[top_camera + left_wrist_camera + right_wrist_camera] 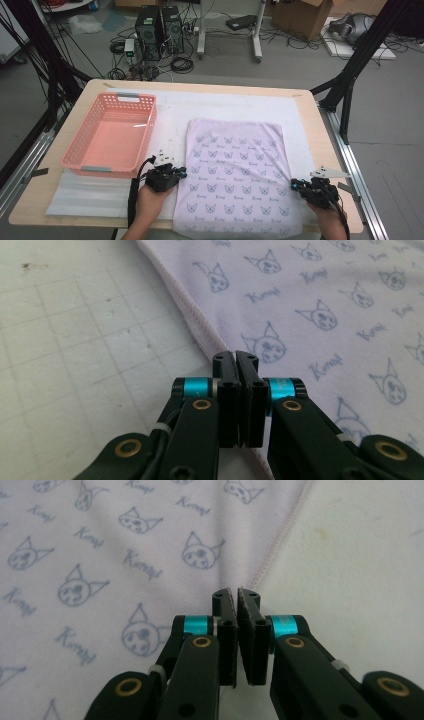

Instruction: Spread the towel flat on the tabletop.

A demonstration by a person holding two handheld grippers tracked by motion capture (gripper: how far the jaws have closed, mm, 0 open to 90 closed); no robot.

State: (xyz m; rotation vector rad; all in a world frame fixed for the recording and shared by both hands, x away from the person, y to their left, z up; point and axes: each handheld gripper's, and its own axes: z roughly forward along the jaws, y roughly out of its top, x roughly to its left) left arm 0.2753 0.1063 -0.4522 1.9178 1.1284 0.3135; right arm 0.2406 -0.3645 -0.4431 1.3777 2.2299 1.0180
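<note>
Both claws are squeezed shut: left gripper [235, 356] and right gripper [235, 592] each pinch an edge of the pale purple cat-print cloth [235, 165].

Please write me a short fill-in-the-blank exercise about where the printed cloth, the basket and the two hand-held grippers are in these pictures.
1. The pale lilac cloth with a cat-face print lies flat to the ____ of the pink plastic basket in the high view.
2. The left hand-held gripper has its jaws closed at the cloth's stitched ____.
3. The pink plastic basket is ____ inside.
4. The right hand-held gripper meets the cloth's ____ side in the high view.

Missing words: right; edge; empty; right
</note>
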